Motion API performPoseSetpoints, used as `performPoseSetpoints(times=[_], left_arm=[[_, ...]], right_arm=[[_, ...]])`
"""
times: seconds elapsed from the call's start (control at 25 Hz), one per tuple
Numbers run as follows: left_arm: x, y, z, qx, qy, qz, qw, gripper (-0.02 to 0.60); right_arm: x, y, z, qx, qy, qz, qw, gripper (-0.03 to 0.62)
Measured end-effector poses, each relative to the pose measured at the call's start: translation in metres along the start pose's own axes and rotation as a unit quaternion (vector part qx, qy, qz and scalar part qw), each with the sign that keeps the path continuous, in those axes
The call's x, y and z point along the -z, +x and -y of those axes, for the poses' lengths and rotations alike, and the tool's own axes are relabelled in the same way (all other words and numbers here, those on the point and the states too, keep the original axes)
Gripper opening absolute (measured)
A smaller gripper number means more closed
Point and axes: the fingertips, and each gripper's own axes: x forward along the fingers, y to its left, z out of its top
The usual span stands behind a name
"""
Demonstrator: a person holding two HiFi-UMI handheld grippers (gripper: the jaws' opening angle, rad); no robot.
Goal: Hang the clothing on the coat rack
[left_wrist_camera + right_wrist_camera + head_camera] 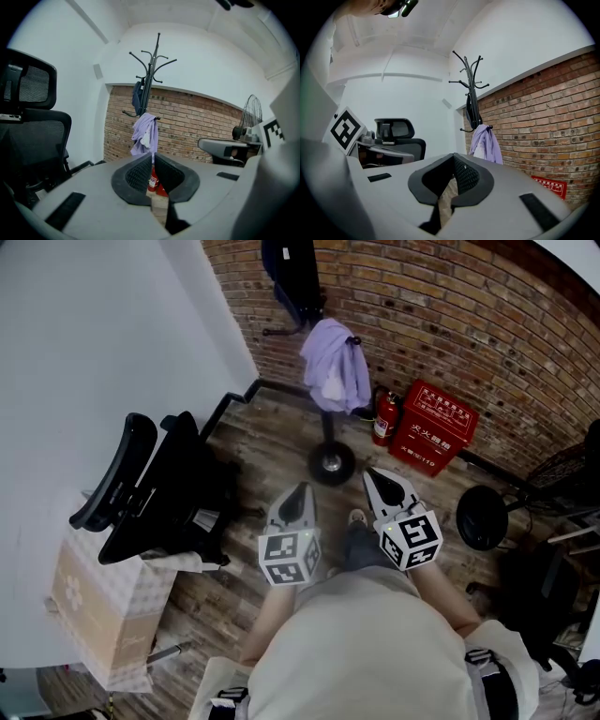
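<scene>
Overhead, the head view shows the coat rack (pixel 331 463) standing on the wooden floor against the brick wall, with a lilac garment (pixel 336 367) draped on one of its lower hooks and a dark garment (pixel 292 273) hanging higher up the pole. The left gripper (pixel 298 491) and right gripper (pixel 380 474) are held side by side in front of the rack's round base, well apart from the hanging cloth. Only this view shows the red box (pixel 433 426) to the right of the rack, against the wall, with a fire extinguisher (pixel 383 416) between it and the rack. The box lid carries white Chinese characters, too small to read with certainty. Each gripper's cube bears black-and-white square markers.

The left gripper view shows what the head view cuts off: the rack's bare upper hooks (pixel 150 79) spreading above both garments. A wire fan (pixel 252 112) stands far to the right of the rack. The left gripper (pixel 153 157) has its fingers pressed together at the tips, with nothing between them.

The right gripper view sees the rack (pixel 471 93) from the other side, with an office chair (pixel 396 136) to its left. The right gripper (pixel 453 159) likewise has its fingers closed together and empty.
</scene>
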Motion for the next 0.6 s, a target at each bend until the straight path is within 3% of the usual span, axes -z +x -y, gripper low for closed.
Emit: performPoseSetpoints(times=[0.6], left_arm=[[-0.0029,0.0036,-0.0002,-0.003,0.004,-0.003,1.0,0.018]], right_arm=[[-0.0037,0.0055,0.0011,-0.007,0.008,0.003,1.0,-0.002]])
